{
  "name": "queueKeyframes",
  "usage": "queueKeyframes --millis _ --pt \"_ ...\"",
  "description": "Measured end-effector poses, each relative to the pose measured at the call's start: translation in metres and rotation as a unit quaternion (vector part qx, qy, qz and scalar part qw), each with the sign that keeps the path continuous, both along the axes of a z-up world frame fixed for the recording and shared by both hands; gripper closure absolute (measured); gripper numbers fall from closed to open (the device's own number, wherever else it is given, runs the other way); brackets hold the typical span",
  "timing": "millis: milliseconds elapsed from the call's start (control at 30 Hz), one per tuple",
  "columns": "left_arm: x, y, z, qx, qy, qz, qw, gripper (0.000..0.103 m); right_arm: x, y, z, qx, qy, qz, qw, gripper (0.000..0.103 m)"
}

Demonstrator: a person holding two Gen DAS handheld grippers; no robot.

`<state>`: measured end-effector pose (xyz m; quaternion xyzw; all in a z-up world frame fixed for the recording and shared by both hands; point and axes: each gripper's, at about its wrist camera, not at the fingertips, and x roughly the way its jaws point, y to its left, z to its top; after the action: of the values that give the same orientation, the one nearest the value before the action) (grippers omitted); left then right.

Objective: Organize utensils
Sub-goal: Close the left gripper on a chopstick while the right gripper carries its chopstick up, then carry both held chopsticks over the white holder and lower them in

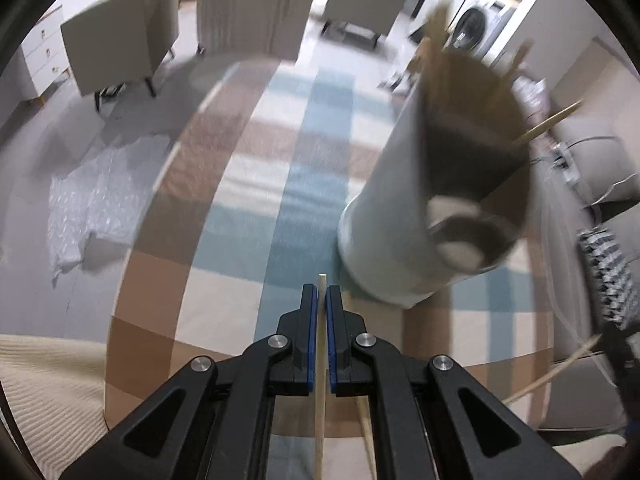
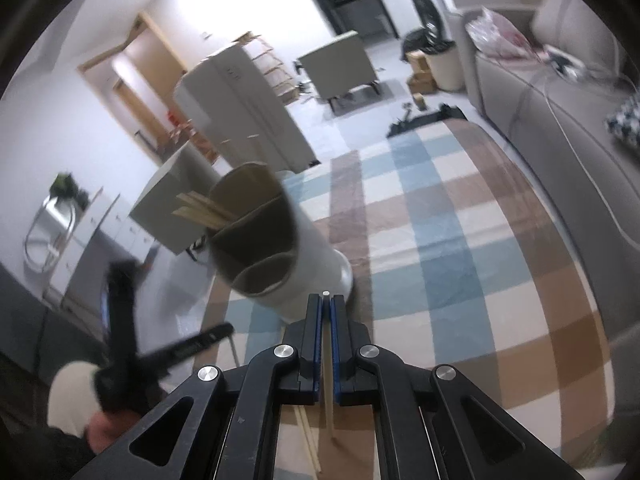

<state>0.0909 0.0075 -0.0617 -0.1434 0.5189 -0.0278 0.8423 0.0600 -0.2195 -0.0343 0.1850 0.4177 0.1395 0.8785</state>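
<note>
A tall grey utensil holder (image 1: 404, 200) with brown inner compartments stands on the checkered tablecloth (image 1: 280, 184), up and right of my left gripper (image 1: 322, 292). Several wooden chopsticks (image 1: 436, 32) stick out of it. My left gripper is shut on a wooden chopstick (image 1: 320, 380) that runs back between the fingers. In the right wrist view the holder (image 2: 280, 248) stands just up and left of my right gripper (image 2: 326, 298), which is shut on another chopstick (image 2: 328, 400). More chopsticks (image 2: 308, 440) lie on the cloth below it.
The round table's edge (image 1: 160, 184) curves at the left, with bubble wrap (image 1: 100, 192) on the floor beyond. A sofa (image 2: 560, 140) runs along the right. My left hand-held gripper (image 2: 132, 340) shows at lower left in the right wrist view. Chairs (image 1: 120, 52) stand farther back.
</note>
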Motion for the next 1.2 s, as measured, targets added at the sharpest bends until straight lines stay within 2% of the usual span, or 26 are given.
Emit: queueKeyframes --millis 100,300,367,400,533,867,1200 --pt "-0.013 -0.001 0.023 -0.004 -0.042 -0.013 0.999 0.103 -0.008 0.014 0.009 -0.021 -0.022 0.018 0.999 0.1" --pt "-0.02 -0.005 0.044 -0.005 -0.078 -0.042 0.996 0.103 -0.021 0.032 0.016 -0.043 -0.04 0.029 0.998 0.1" --pt "-0.021 -0.003 0.046 0.005 -0.083 -0.051 0.9952 0.103 -0.024 0.035 0.018 -0.047 -0.041 0.028 0.998 0.1" --pt "-0.023 -0.004 0.047 0.023 -0.082 -0.056 0.9948 0.103 -0.025 0.037 0.019 -0.05 -0.043 0.03 0.997 0.1" --pt "-0.028 -0.004 0.047 0.03 -0.076 -0.066 0.9945 0.103 -0.032 0.047 0.021 -0.075 -0.054 0.039 0.995 0.1" --pt "-0.041 -0.006 0.063 0.022 -0.081 -0.092 0.9922 0.103 -0.039 0.049 0.024 -0.076 -0.051 0.021 0.996 0.1" --pt "-0.04 0.002 0.104 0.009 -0.111 -0.11 0.9877 0.103 -0.04 0.044 0.046 -0.065 -0.073 0.002 0.995 0.1"
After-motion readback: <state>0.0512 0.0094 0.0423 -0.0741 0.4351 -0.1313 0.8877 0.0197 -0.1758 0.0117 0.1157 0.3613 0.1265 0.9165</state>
